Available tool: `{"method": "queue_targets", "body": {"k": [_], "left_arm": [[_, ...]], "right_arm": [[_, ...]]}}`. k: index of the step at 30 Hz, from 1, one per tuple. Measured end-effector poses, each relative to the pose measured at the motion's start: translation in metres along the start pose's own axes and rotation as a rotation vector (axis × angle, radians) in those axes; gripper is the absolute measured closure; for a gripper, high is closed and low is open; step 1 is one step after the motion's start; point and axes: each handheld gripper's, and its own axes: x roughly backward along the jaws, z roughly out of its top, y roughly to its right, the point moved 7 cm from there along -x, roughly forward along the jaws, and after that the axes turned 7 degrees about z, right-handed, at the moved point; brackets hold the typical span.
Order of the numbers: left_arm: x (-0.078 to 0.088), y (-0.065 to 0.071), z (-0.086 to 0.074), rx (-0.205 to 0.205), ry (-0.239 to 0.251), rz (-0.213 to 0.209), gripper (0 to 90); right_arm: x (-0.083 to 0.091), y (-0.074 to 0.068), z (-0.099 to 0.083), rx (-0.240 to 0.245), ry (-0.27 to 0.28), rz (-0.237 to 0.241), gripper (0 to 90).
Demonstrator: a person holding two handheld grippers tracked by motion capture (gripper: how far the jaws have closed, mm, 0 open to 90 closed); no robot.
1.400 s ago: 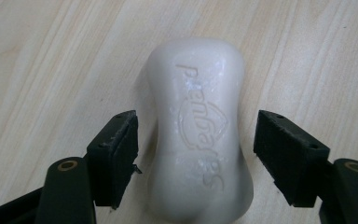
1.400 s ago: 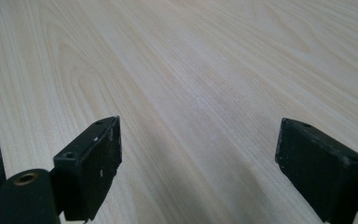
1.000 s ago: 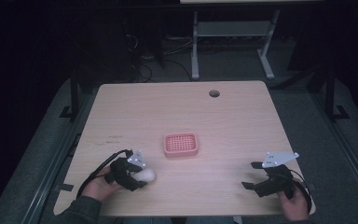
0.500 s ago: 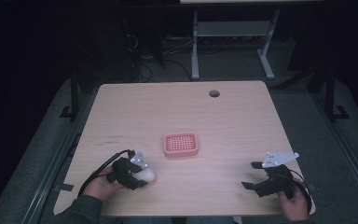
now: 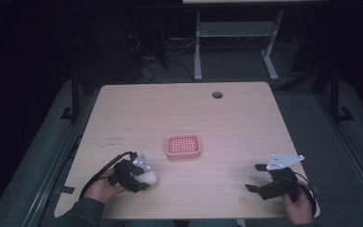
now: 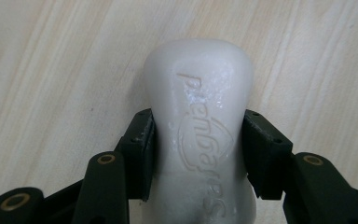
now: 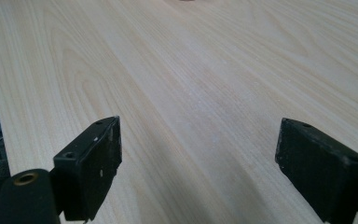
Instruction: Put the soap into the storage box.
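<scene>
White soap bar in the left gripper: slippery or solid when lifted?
The soap bar looks stiff; the left gripper pads press its sides without visible denting. Droplets and a glossy sheen suggest it may slip. Its rounded edges could let it twist in the grip.

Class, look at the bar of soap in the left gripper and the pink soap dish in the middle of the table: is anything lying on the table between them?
Nothing visible. The left gripper is shut on the white soap bar, and bare table lies between it and the pink soap dish. The dish itself looks empty.
</scene>
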Motion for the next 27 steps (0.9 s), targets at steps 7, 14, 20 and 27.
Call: {"method": "queue_targets", "body": {"k": [7,14,20,27], "left_arm": [[0.001,-0.004,0.012,-0.019,0.003,-0.014,49.7],[0.001,-0.009,0.024,-0.029,0.004,-0.029,49.7],[0.003,-0.015,0.031,-0.033,0.009,-0.039,49.6],[0.002,-0.020,0.040,-0.040,0.008,-0.043,49.7]], "right_arm": [[0.001,0.001,0.000,-0.005,0.008,-0.002,14.2],[0.002,0.003,-0.002,-0.006,0.012,-0.003,14.1],[0.001,0.002,-0.001,-0.008,0.013,0.002,14.2],[0.002,0.003,-0.001,-0.008,0.016,0.000,14.2]]}}
